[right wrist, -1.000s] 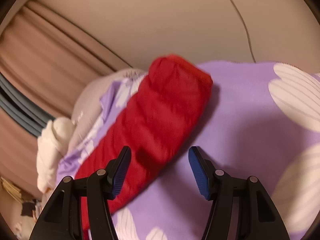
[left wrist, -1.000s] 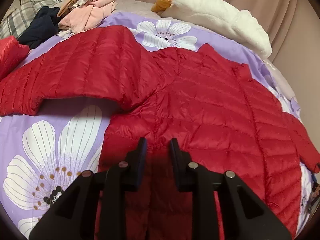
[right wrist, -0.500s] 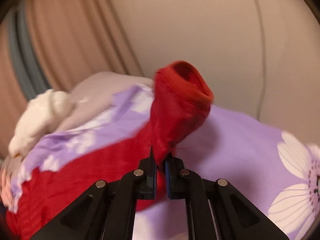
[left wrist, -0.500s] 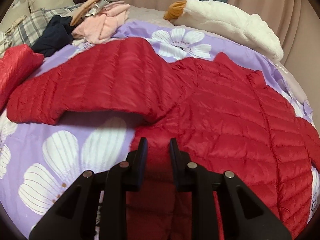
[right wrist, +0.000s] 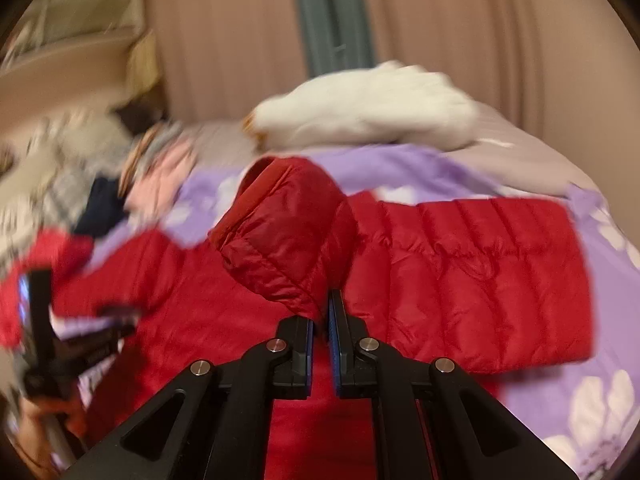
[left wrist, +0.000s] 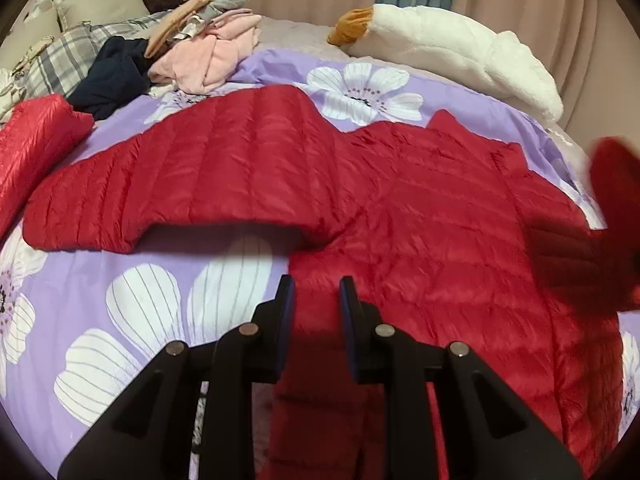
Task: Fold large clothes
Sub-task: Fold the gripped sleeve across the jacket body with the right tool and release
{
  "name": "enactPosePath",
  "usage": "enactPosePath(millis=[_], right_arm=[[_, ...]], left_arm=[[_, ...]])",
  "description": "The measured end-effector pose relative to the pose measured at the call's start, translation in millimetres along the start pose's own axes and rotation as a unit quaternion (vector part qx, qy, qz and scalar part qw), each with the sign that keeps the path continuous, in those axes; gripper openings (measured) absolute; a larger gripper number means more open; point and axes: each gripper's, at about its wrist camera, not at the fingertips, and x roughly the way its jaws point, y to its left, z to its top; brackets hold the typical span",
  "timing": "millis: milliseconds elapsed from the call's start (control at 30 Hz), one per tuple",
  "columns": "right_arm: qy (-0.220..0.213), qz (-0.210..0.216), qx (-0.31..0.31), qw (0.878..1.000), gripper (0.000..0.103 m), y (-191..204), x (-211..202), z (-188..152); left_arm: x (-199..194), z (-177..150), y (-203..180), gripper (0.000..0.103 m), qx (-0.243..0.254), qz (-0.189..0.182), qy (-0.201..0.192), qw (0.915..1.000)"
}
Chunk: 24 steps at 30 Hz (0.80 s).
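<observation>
Sleeve cuff (right wrist: 280, 240) of the red down jacket (left wrist: 420, 220), a second ago lying flat on the purple floral bedspread (left wrist: 120, 300) between spread fingers, now pinched in the right gripper (right wrist: 322, 336) and carried over the jacket's body, so the sleeve fold appears under way. Left gripper (left wrist: 316, 308), as in the earlier frames, clamps the jacket's near hem, while the other sleeve (left wrist: 180, 184) stays outstretched and evidently remains to be folded.
</observation>
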Motion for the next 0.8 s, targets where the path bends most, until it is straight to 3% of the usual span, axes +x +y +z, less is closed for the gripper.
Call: enactPosePath(millis=[133,233,400,500,633,800], right_arm=[[0.049,-0.032,-0.018,0.998,0.008,8,23,-16],[0.046,-0.042,-0.007,0.998,0.008,7,22,-19],[0.036,-0.054,0.002,0.998,0.009,7,18,-16],[0.043,-0.059,0.003,0.997,0.017,13,20,-17],[0.057,-0.058,0.010,0.997,0.043,11,25,-19],[0.052,-0.060,0.012,0.997,0.050,12,19,-20]], left_arm=[[-7,-8,-7,0.023,0.034,0.006,-0.009,0.9994],[-8,-12,-6,0.023,0.048,0.021,-0.012,0.9985],[-9,-11,5,0.023,0.025,0.015,-0.013,0.9995],[-11,-12,4,0.024,0.023,0.016,-0.015,0.9995],[-12,-15,-2,0.024,0.026,0.009,-0.012,0.9995],[-11,-17,-8,0.024,0.026,0.007,0.000,0.9997]])
